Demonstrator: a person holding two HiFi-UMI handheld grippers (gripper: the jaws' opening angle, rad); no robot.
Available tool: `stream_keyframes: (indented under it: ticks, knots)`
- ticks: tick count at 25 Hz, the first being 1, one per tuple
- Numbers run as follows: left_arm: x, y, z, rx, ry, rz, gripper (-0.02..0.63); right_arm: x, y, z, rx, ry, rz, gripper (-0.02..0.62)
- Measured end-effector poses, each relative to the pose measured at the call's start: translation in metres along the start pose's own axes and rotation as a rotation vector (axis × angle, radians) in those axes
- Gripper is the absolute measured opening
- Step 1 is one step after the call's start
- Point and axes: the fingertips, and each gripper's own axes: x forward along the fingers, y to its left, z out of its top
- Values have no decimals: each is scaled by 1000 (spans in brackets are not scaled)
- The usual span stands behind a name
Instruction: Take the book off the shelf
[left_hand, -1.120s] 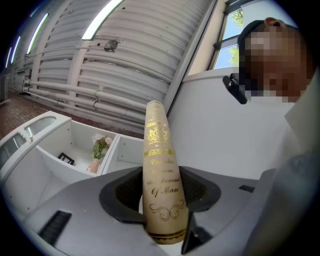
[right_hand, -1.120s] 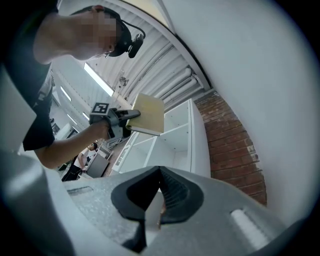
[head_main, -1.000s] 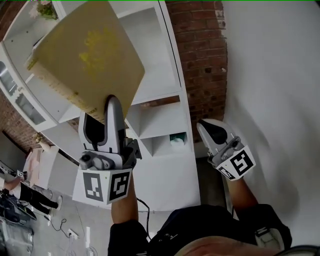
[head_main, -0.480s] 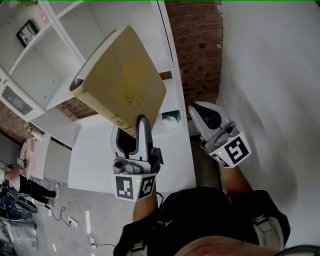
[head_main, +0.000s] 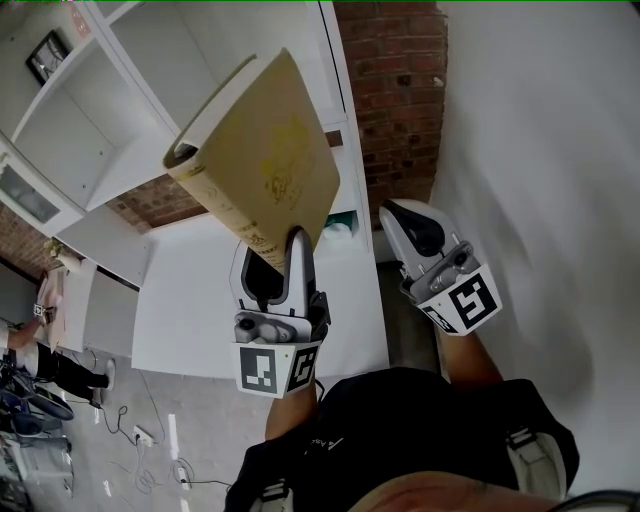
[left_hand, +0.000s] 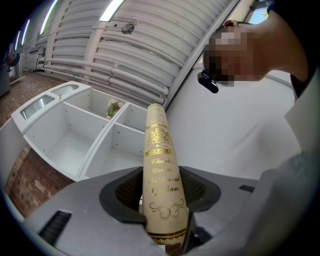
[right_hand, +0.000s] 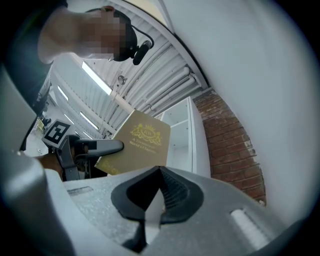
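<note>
**Book clear of shelf, held in left gripper: removal judged all but complete**

Progress: The book (head_main: 265, 160) is off the shelf (head_main: 100, 120) and touches no compartment. It hangs in the air in front of the unit, at 11 o'clock from the left gripper (head_main: 285, 245). The lifting-out appears done. Only carrying the book away or setting it down seems to be left, and no landing place is visible.

Grip: In the left gripper view the jaws are part closed, clamping the lower end of the spine from both sides. The right gripper (head_main: 410, 225), at 3 o'clock from the left, has its jaws together with nothing between them. It is well apart from the book.

Condition of item: A tan hardback with a rounded spine, a gilt emblem on the cover, and gilt script and scrollwork down the spine. It is tilted, with the free end toward 11 o'clock. The shut cover shows no visible damage. The brick wall (head_main: 390, 90) lies at 1 o'clock.
</note>
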Motion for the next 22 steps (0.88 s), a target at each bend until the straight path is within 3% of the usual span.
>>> stream_keyframes:
  ticks: [22]
  knots:
    - [2, -5, 1, 0, -7, -5, 187, -6, 2, 3, -18, 14, -1, 0]
